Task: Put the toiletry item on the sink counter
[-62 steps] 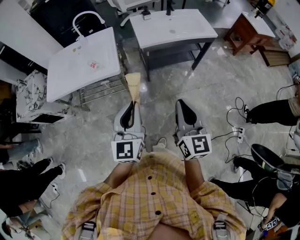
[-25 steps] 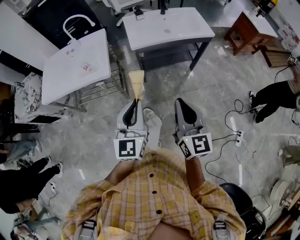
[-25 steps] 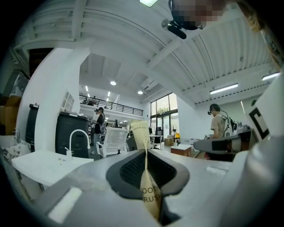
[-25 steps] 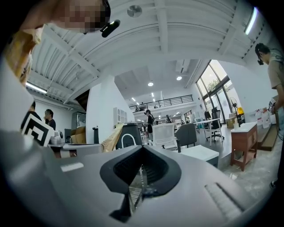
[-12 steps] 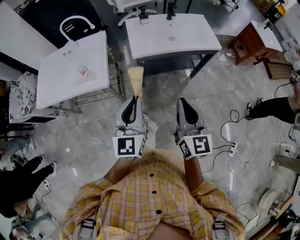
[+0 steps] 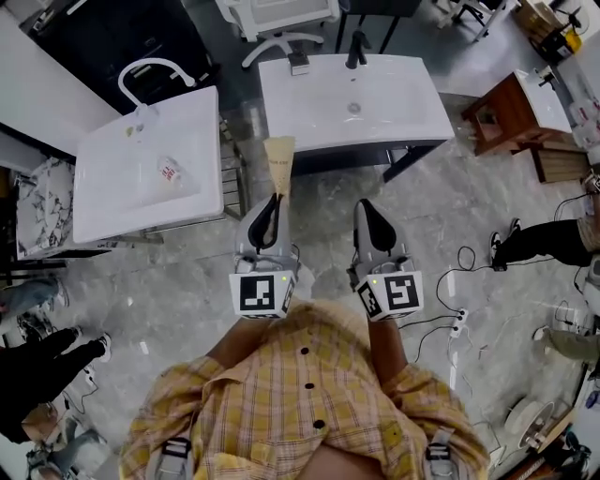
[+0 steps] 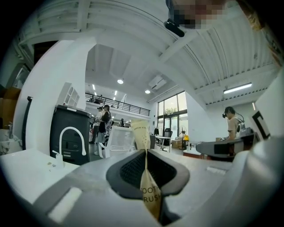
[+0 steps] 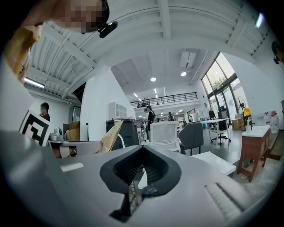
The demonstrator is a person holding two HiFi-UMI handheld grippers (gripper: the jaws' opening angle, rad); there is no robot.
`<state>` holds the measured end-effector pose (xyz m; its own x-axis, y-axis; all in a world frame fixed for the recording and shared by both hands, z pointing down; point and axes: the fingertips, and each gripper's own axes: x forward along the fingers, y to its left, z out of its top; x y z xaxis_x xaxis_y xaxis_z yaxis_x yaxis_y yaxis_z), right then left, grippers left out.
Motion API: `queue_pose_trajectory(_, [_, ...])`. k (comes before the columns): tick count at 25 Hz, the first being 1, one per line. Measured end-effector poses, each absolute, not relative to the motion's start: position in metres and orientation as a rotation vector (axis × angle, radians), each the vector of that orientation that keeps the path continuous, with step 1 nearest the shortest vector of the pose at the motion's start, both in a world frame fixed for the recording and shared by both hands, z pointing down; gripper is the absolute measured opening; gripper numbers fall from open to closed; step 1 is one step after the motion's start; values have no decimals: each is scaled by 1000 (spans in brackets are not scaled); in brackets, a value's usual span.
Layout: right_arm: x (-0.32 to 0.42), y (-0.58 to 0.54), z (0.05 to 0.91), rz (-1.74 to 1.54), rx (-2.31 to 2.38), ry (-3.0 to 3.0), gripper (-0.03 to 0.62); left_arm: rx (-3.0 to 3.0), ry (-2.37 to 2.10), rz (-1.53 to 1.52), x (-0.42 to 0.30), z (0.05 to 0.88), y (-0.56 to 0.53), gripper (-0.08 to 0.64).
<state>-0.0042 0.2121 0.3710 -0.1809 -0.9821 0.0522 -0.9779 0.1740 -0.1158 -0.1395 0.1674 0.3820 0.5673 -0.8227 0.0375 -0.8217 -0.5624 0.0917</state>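
Observation:
A tan paper toothbrush packet point(image 6: 278, 159) sticks out forward from my left gripper point(image 6: 272, 201), which is shut on its near end. In the left gripper view the packet point(image 7: 143, 133) stands upright between the closed jaws of that gripper point(image 7: 148, 165). My right gripper point(image 6: 367, 206) is level beside it, shut with nothing in it; its jaws meet in the right gripper view point(image 8: 138, 174), where the packet point(image 8: 111, 136) shows at the left. A white sink counter point(image 6: 394, 112) with a black tap point(image 6: 355, 49) stands straight ahead, past the packet's tip.
A second white sink point(image 6: 103, 202) with a curved white tap point(image 6: 150, 73) and a small wrapped item point(image 6: 169, 172) in its basin stands at the left. A white chair point(image 6: 279, 17), a wooden vanity point(image 6: 506, 112), floor cables point(image 6: 459, 323) and people's legs point(image 6: 525, 239) surround the grey floor.
Both sinks have drawn nearer and lower in the head view as I walk toward them. Both grippers keep the same pose, and the packet stays in the left one.

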Motion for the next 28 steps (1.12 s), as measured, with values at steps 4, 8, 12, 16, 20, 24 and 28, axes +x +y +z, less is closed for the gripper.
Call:
queue_pose_trajectory(4, [-1, 167, 369, -186, -1986, 2399, 0, 2689, -1429, 0, -135, 380, 124, 14])
queue_pose_trajectory(8, [1, 130, 371, -178, -1987, 2405, 0, 2685, -1429, 16, -132, 386, 88, 14])
queue_pose_trajectory(12, [8, 94, 372, -166, -2000, 2401, 0, 2705, -1403, 6, -123, 389, 53, 14])
queue_pose_trajectory(16, [11, 67, 367, -165, -2009, 2398, 0, 2706, -1404, 30, -120, 384, 23, 14])
queue_pose_trajectory(20, [13, 53, 368, -176, -2010, 2394, 0, 2694, -1382, 48, -112, 388, 6, 14])
queue_pose_trajectory(24, [19, 48, 379, -226, -1996, 2422, 0, 2667, -1396, 102, -108, 401, 2, 14])
queue_pose_trajectory(28, [29, 35, 390, -273, -1959, 2439, 0, 2627, -1426, 116, -99, 412, -3, 14])
